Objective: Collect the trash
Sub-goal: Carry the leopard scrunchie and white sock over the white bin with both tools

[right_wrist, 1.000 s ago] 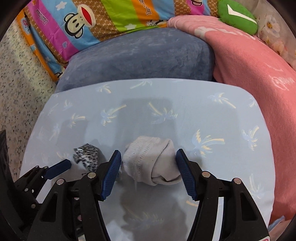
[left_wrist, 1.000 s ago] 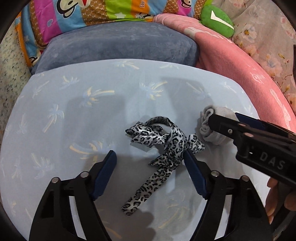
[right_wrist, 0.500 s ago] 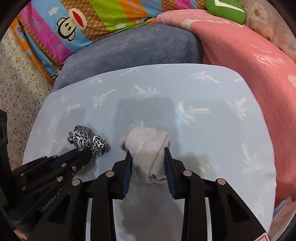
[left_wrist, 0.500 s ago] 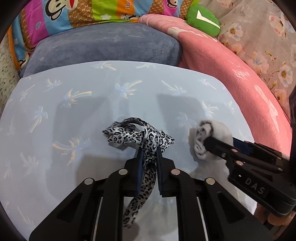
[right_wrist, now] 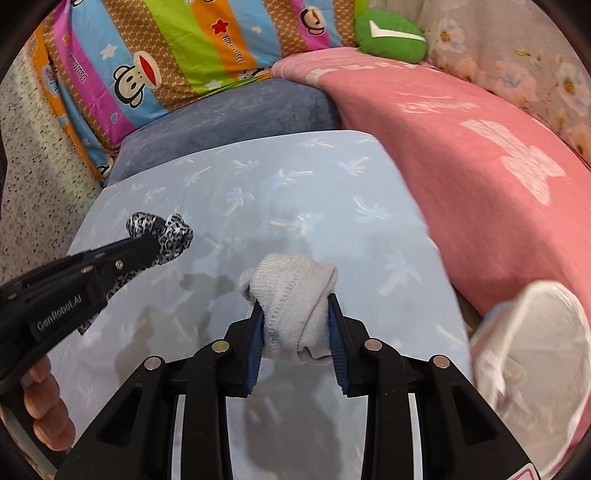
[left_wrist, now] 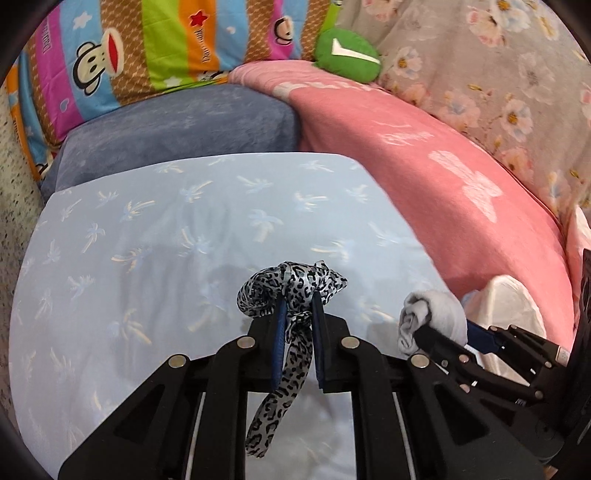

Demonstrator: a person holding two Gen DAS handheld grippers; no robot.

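Home bedroom, cartoon-monkey bedding (left_wrist: 122, 55), pink blanket (left_wrist: 424, 166) (towel-like), pillow (left_wrist: 177, 136)

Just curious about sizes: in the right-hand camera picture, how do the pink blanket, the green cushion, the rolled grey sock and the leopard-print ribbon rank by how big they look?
1. Pink blanket
2. Rolled grey sock, though nearness enlarges it
3. Green cushion
4. Leopard-print ribbon, partly hidden

A blue palm-print sheet (left_wrist: 147, 236) borders a grey cushion (left_wrist: 177, 129), pink blanket (left_wrist: 424, 177) and monkey-print pillow (left_wrist: 147, 48).
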